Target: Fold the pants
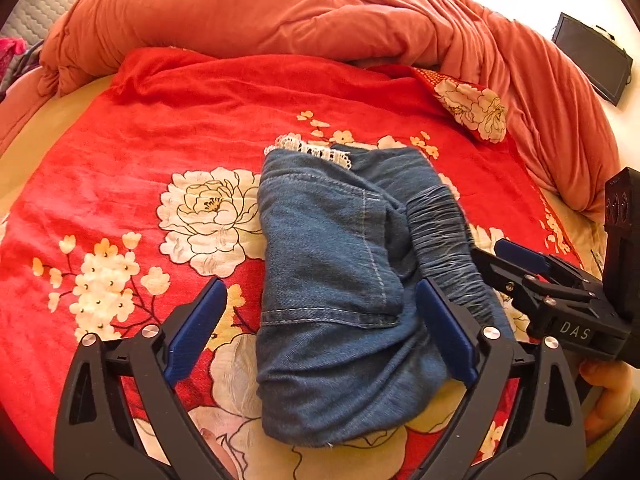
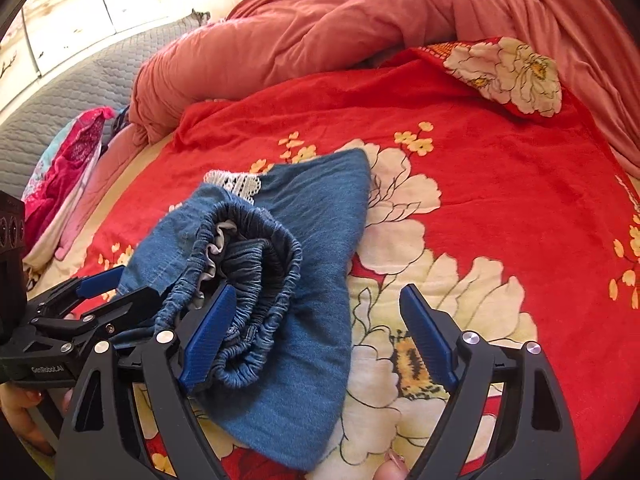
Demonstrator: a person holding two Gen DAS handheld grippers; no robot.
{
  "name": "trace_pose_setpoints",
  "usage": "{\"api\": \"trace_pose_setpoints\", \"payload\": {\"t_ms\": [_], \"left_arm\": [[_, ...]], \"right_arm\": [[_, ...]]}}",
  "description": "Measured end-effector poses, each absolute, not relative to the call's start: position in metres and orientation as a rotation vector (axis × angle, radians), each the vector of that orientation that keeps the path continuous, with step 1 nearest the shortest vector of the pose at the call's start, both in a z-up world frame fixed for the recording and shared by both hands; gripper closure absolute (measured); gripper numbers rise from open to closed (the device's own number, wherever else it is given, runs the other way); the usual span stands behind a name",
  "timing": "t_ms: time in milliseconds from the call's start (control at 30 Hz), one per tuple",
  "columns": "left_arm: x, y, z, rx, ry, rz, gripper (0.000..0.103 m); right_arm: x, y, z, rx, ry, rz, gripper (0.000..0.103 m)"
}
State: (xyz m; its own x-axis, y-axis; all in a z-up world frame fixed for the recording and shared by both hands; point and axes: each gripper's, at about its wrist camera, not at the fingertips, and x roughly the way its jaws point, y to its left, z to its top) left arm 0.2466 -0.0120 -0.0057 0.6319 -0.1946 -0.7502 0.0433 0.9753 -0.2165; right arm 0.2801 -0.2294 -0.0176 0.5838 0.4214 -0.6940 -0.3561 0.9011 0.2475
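A bedroom in a home is shown. Most of the frame is filled by a bed spread with a red floral blanket point(image 1: 120, 160), and a bunched orange-pink duvet point(image 1: 280, 12) is heaped along the top. A grey quilted headboard point(image 2: 52, 120) and a pile of pink clothing point(image 2: 68, 160) are seen at the left of the right wrist view.

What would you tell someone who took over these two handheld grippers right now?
Left gripper: open, its fingers straddling the near part of the folded jeans, gripping nothing.
Right gripper: open, empty, one finger resting against the elastic waistband.
The jeans lie in a compact bundle on the red floral blanket, lace-trimmed hem at the far end.
Done: the main folds appear made.
Left: the waistband bulges up loosely on the right side; probably tuck or flatten it, then tidy the bundle.
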Motion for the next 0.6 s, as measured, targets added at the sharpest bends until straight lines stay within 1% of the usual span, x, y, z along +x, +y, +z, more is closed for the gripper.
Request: {"api": "trace_pose_setpoints", "payload": {"t_ms": [67,100,133,600], "left_arm": [[0.244,-0.012,-0.002,-0.194,0.871,-0.141,0.011],[0.242,-0.012,0.0,-0.204,0.867,-0.144,0.01],[0.24,-0.012,0.002,-0.213,0.863,-0.15,0.01],[0.215,-0.017,0.03,-0.177,0.786,-0.136,0.01]], "right_arm": [[0.278,-0.233,-0.013,0.094,0.82,0.454,0.02],[0.277,-0.234,-0.011,0.099,0.816,0.457,0.008],[0.276,-0.236,-0.009,0.103,0.811,0.454,0.004],[0.249,-0.254,0.025,0.119,0.657,0.42,0.005]]}}
